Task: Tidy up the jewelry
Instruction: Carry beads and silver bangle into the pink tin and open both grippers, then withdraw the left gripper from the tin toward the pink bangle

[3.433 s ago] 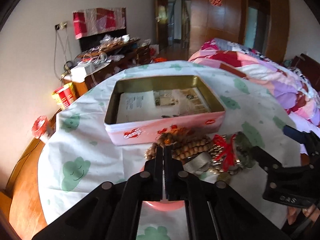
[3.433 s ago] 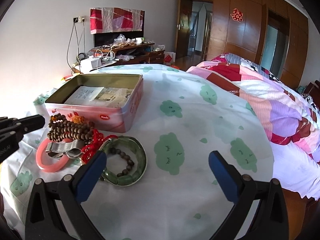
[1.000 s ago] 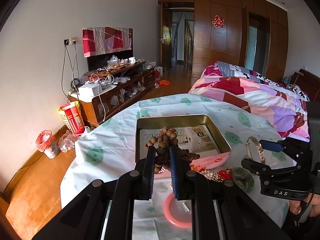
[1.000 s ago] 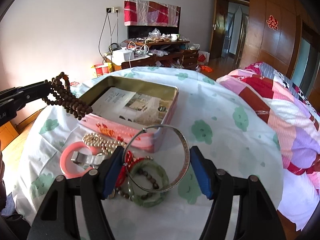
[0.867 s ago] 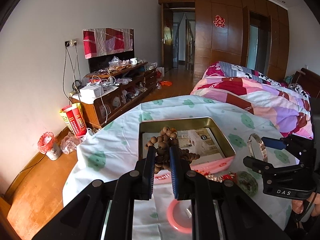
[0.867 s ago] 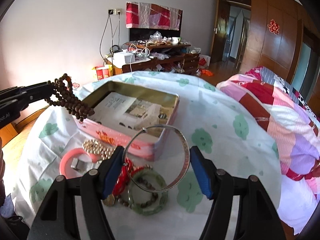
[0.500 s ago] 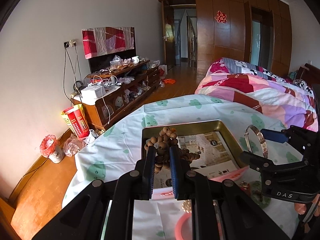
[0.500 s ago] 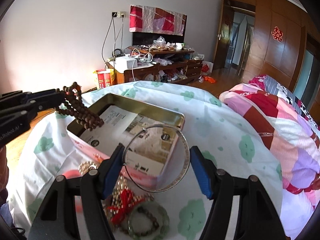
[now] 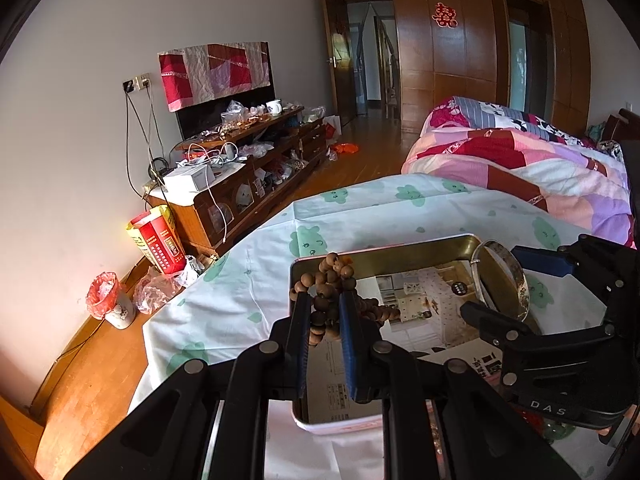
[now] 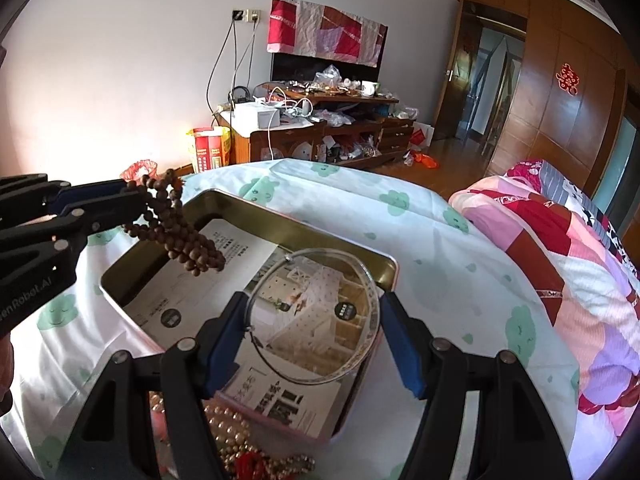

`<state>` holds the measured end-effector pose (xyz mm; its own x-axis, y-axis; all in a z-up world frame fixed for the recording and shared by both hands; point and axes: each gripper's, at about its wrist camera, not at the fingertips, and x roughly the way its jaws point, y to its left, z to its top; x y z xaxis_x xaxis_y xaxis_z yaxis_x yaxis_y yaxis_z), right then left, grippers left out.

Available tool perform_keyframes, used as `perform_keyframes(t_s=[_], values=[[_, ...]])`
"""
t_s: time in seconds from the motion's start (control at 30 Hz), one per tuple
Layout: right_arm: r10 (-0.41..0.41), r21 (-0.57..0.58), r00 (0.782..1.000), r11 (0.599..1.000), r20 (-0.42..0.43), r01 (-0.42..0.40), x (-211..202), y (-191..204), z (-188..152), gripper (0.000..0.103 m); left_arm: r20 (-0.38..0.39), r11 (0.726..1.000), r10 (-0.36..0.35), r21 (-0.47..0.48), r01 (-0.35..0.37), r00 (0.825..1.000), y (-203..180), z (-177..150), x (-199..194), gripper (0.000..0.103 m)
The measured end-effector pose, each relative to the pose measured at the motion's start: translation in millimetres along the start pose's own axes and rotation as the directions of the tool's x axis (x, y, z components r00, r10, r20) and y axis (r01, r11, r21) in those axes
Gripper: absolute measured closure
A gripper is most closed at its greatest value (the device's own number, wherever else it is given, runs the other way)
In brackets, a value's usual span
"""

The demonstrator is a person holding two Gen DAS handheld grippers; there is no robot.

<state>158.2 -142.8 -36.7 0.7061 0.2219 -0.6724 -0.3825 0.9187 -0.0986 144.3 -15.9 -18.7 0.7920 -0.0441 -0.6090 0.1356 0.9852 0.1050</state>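
My left gripper [image 9: 325,300] is shut on a string of brown wooden beads [image 9: 329,280], which dangles over the left end of the pink tin [image 9: 340,426]. From the right wrist view the beads [image 10: 188,240] hang above the paper lining of the tin [image 10: 390,266]. My right gripper [image 10: 312,312] is shut on a thin silver bangle [image 10: 362,272], held flat over the tin's right half; in the left wrist view the bangle [image 9: 516,276] appears edge-on. A pearl strand [image 10: 230,432] and red-beaded pieces [image 10: 250,466] lie on the cloth in front of the tin.
The round table wears a white cloth with green clouds [image 10: 420,220]. A bed with a pink patchwork quilt [image 10: 580,260] lies to the right. A cluttered wooden cabinet [image 10: 320,136] stands against the far wall, with a red bin [image 9: 106,300] on the wooden floor.
Both grippers have moved forward over the tin with their pieces still held. The loose jewelry pile has slid toward the bottom of both views.
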Motion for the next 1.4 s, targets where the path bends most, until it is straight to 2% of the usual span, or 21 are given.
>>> perform_keyframes(t_s=[0.33, 0.4, 0.43, 0.47, 0.53, 0.6, 0.67, 0.87, 1.2, 1.4], values=[[-0.004, -0.017, 1.0, 1.0, -0.026, 0.004, 12, 5, -2, 0.034, -0.015, 0.999, 0.038, 0.017, -0.038, 0.999, -1, -3, 11, 0.089], [-0.019, -0.028, 1.0, 0.999, -0.007, 0.019, 9, 7, -2, 0.032, -0.023, 0.998, 0.051, 0.024, -0.051, 0.998, -2, -4, 13, 0.088], [-0.03, -0.033, 1.0, 0.999, -0.001, 0.03, 8, 8, -2, 0.025, -0.037, 0.998, 0.064, 0.022, -0.064, 0.997, -1, -5, 14, 0.087], [-0.04, -0.037, 0.999, 0.999, 0.007, 0.04, 6, 9, -2, 0.02, -0.048, 0.998, 0.069, 0.018, -0.068, 0.996, -1, -6, 14, 0.083], [-0.04, -0.033, 0.999, 0.999, 0.016, 0.04, 2, 9, -3, 0.02, -0.042, 0.998, 0.065, 0.007, -0.065, 0.997, 1, -9, 9, 0.073], [-0.036, -0.027, 0.999, 0.999, 0.017, 0.036, -3, 8, -7, 0.02, -0.021, 0.997, 0.075, 0.001, -0.075, 0.997, 3, -15, -1, 0.049], [-0.036, -0.017, 0.999, 0.999, 0.019, 0.037, -7, 7, -11, 0.02, -0.007, 0.997, 0.081, -0.016, -0.082, 0.997, 5, -20, -9, 0.045], [-0.035, 0.021, 0.999, 0.999, 0.018, 0.034, -16, 3, -18, 0.02, -0.032, 0.997, 0.066, -0.044, -0.068, 0.997, 4, -33, -16, 0.045], [-0.039, 0.046, 0.999, 0.998, 0.036, 0.038, -31, 5, -29, 0.02, -0.036, 0.997, 0.069, -0.034, -0.07, 0.997, -2, -43, -23, 0.045], [-0.043, 0.057, 0.998, 0.998, 0.042, 0.041, -37, 5, -38, 0.016, -0.046, 0.997, 0.065, -0.04, -0.067, 0.997, -5, -50, -27, 0.045]])
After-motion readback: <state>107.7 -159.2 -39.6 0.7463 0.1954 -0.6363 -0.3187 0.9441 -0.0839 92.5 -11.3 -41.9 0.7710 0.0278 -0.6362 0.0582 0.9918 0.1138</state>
